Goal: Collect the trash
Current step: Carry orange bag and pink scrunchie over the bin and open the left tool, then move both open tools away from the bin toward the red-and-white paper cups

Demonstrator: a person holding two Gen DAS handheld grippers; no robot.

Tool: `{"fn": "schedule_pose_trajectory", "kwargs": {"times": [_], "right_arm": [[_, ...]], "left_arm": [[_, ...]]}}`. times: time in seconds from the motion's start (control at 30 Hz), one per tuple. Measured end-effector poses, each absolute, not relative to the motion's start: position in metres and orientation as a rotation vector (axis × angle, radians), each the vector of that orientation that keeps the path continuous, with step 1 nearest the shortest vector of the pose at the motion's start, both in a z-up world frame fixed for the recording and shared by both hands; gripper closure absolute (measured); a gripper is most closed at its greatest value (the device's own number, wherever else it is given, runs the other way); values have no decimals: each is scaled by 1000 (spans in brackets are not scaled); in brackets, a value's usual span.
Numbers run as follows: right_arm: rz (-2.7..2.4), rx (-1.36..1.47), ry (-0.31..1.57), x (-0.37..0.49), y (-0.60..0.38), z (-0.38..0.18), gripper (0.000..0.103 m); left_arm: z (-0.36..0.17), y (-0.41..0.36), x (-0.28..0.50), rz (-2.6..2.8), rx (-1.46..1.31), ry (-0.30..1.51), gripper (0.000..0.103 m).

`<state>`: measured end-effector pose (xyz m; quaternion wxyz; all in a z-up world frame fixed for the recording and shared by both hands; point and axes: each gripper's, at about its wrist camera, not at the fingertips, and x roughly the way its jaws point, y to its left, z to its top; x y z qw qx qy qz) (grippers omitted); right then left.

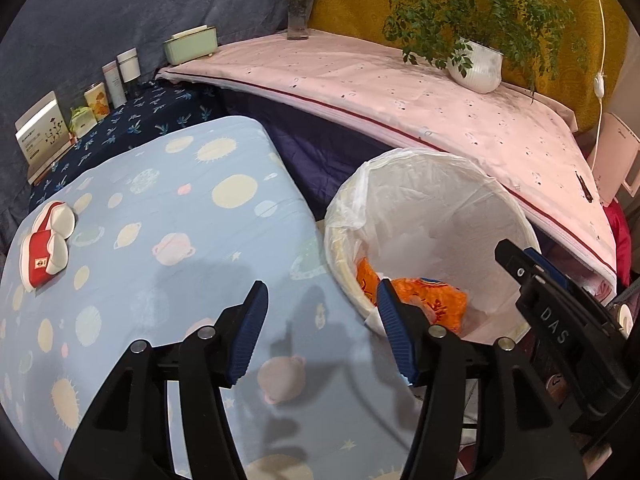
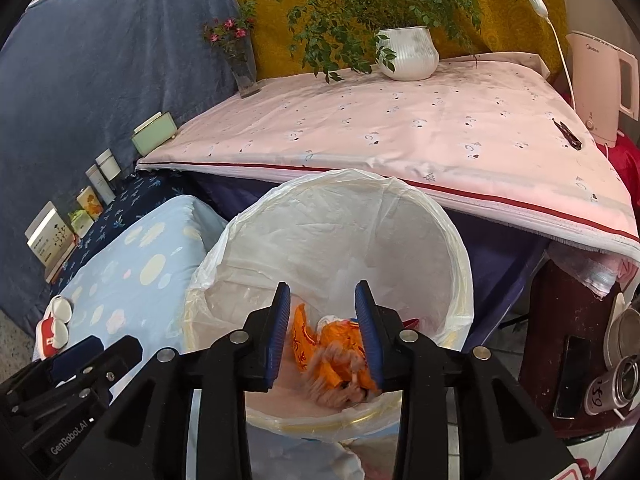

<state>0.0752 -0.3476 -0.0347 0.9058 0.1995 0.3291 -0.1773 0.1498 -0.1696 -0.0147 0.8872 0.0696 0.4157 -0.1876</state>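
Trash: orange wrapper (image 2: 340, 344), crumpled and blurred, lying in the white-lined bin (image 2: 440, 240) directly below our right gripper (image 2: 324, 332), whose jaws stand apart with nothing pinched. Long axis: cannot tell. Our left gripper (image 1: 320, 332) hangs to the left, over the bin's near-left rim and the planet-print cushion (image 1: 160, 208), jaws spread and empty. Remaining item, we judge: red-and-white packet (image 1: 46, 248) at the cushion's far left, nearer the left hand. Beyond: pink-covered table (image 2: 360, 128), potted plant (image 2: 408, 52).

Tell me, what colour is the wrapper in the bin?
Orange wrapper, clearest in the left wrist view.
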Motion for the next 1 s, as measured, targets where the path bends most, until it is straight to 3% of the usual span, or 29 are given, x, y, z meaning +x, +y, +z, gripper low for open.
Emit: {"fn": "schedule_pose_trajectory", "kwargs": {"times": [0.63,1.0], "right_arm": [[-305,352,672,78,-301,-16,62],[-256,309,679,84,-263,-10,57]], "left_arm": [[-10,-115,147,-311,71,871,49],[-11,-73,146,-243,34,870,37]]}}
